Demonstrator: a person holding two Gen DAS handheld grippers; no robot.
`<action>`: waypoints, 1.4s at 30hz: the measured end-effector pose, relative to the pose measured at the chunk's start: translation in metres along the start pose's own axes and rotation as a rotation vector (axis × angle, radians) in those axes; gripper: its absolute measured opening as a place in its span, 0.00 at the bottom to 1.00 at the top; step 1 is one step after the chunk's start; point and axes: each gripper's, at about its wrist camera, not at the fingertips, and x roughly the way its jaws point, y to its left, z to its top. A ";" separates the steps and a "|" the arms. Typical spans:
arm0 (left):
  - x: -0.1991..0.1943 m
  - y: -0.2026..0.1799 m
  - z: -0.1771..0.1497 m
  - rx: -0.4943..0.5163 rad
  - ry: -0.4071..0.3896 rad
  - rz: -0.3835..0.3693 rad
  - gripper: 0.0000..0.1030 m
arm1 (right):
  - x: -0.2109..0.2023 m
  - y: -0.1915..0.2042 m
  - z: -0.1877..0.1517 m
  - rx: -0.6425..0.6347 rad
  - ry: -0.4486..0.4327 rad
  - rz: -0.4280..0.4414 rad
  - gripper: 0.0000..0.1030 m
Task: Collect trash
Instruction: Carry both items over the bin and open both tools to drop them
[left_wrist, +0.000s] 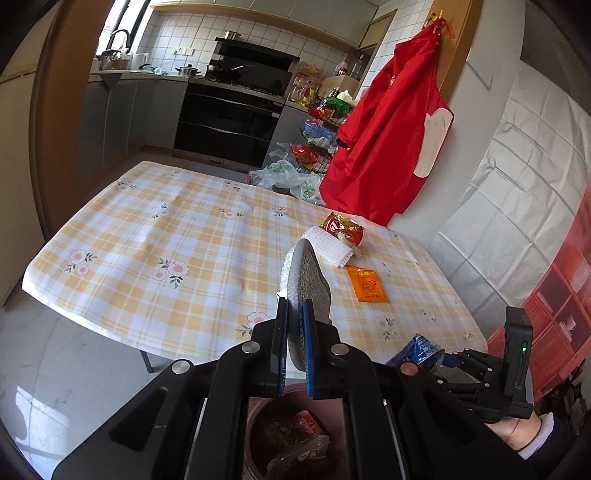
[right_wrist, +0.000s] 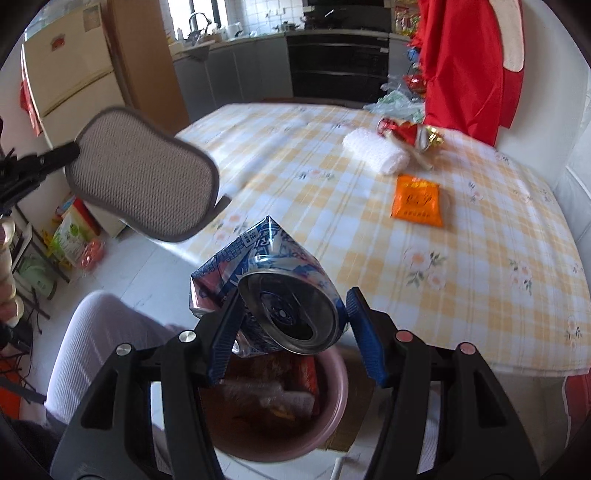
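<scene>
Right hand-held gripper (right_wrist: 293, 325) part open, crushed blue-and-white aluminium can (right_wrist: 273, 295) loose between pads, directly above round pink plastic bin (right_wrist: 334, 413). Left hand-held gripper (left_wrist: 295, 343) clamped on grey oval scrubbing pad (left_wrist: 308, 280), beside bin. Risk: can glances bin rim, lands on floor.

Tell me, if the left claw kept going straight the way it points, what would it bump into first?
Probably the white foam netting on the table: the grey pad the left claw grips points toward it. Depth is unclear.
</scene>
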 end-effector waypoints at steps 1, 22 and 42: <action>-0.002 0.000 -0.003 -0.004 0.001 -0.002 0.07 | 0.001 0.004 -0.006 -0.004 0.018 0.008 0.57; 0.011 -0.020 -0.040 0.038 0.113 -0.039 0.07 | -0.012 -0.020 -0.011 0.094 -0.010 -0.042 0.89; 0.053 -0.066 -0.083 0.173 0.311 -0.077 0.08 | -0.036 -0.041 -0.009 0.124 -0.087 -0.093 0.91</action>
